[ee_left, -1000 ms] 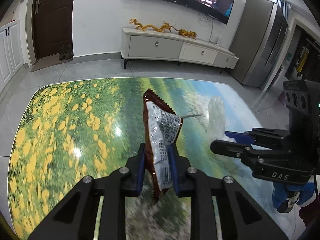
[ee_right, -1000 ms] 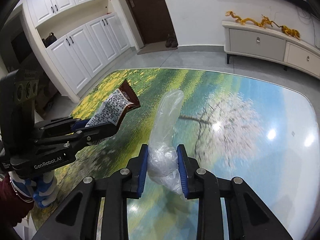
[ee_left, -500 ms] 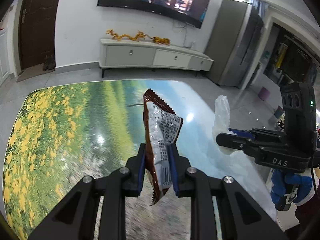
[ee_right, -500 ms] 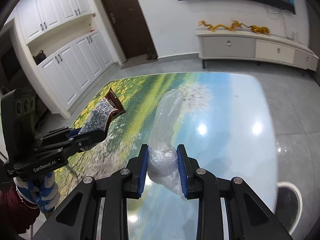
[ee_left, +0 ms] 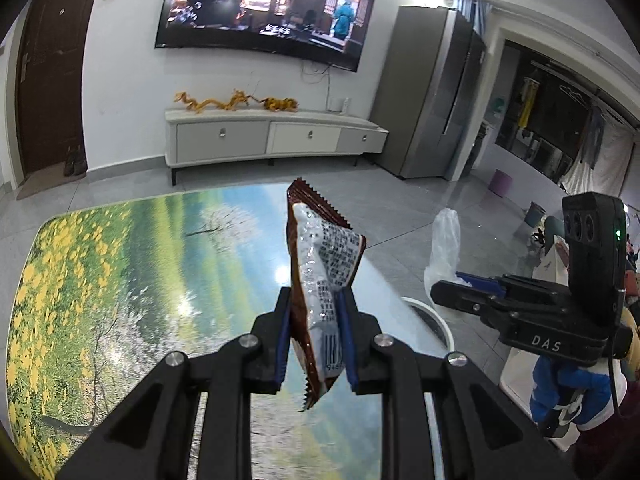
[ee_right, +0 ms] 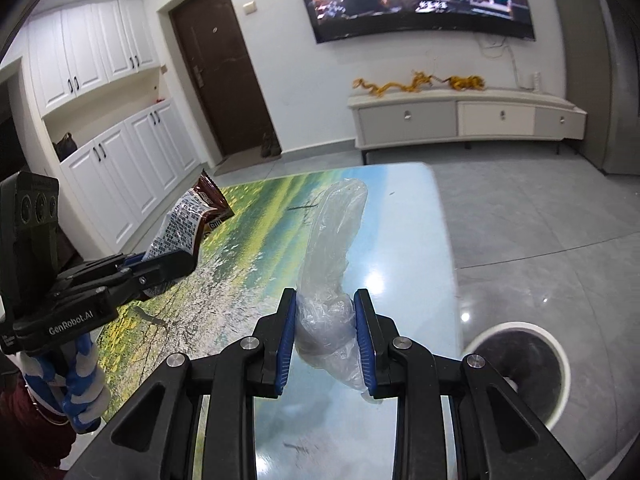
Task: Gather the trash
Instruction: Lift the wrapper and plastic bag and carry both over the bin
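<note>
Pinching wrapper (ee_left: 320, 280) (bag (ee_right: 328, 280) likewise)

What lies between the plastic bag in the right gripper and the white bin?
Only the table's glossy edge and grey floor separate plastic bag and white bin, per the right wrist view.

This is a home living room. Straight ahead of the left claw (ee_left: 314, 334) a big wall television (ee_left: 264, 12) plays above a low white media cabinet (ee_left: 276, 140) topped with golden dragon ornaments (ee_left: 236, 101). Off to its left stands a dark entry door (ee_right: 220, 68) with shoes (ee_right: 270, 145) beside it, then white built-in cupboards (ee_right: 112, 120); a tall grey refrigerator (ee_left: 432, 96) stands to the right.
</note>
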Available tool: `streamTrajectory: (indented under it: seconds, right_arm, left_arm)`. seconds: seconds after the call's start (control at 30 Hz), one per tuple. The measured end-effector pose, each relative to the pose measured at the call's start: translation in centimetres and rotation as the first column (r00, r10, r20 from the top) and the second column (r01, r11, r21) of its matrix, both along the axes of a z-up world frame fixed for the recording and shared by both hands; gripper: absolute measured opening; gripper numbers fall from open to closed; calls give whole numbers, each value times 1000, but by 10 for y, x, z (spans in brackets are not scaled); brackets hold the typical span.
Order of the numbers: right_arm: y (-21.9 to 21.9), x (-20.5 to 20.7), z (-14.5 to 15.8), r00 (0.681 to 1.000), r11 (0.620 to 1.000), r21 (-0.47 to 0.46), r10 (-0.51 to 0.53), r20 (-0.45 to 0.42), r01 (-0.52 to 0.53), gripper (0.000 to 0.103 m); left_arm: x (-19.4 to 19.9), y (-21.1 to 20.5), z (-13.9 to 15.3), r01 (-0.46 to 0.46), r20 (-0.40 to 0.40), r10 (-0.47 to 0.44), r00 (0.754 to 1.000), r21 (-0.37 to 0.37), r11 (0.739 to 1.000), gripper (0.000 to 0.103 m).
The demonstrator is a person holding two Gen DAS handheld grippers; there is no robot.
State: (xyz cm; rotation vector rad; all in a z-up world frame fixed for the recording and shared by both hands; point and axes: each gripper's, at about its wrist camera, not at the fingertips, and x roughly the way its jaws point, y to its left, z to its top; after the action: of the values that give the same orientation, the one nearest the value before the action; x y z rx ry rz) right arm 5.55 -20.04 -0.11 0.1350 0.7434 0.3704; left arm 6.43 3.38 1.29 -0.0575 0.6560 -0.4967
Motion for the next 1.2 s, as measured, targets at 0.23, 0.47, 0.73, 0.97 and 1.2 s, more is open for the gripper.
streamTrajectory:
  seconds: [0.23,0.47,0.73,0.97,1.2]
  right_arm:
    - [-38,-25,8,997,997,10,-72,39,71,28]
    - [-78,-38,11,987,989,15,-151,62,150,28]
    - [-104,-42,6,978,980,20,-199,62,198,28]
    - [-127,-41,-2,971,972,43,-234,53,232,28]
    - [-151,-37,-16,960,960,56,-278,30,276,28]
  left_arm:
    - [-15,-42,16,57,25,-58,998,30,998,21]
    - [-13,-77,22,96,25,-97,995,50,994,21]
    - [-10,-118,21,131,10,-133,991,101,986,21]
    - [-8,-156,14,173,0,-175,985,162,972,21]
    - [1,-195,-1,213,-32,-212,977,226,951,21]
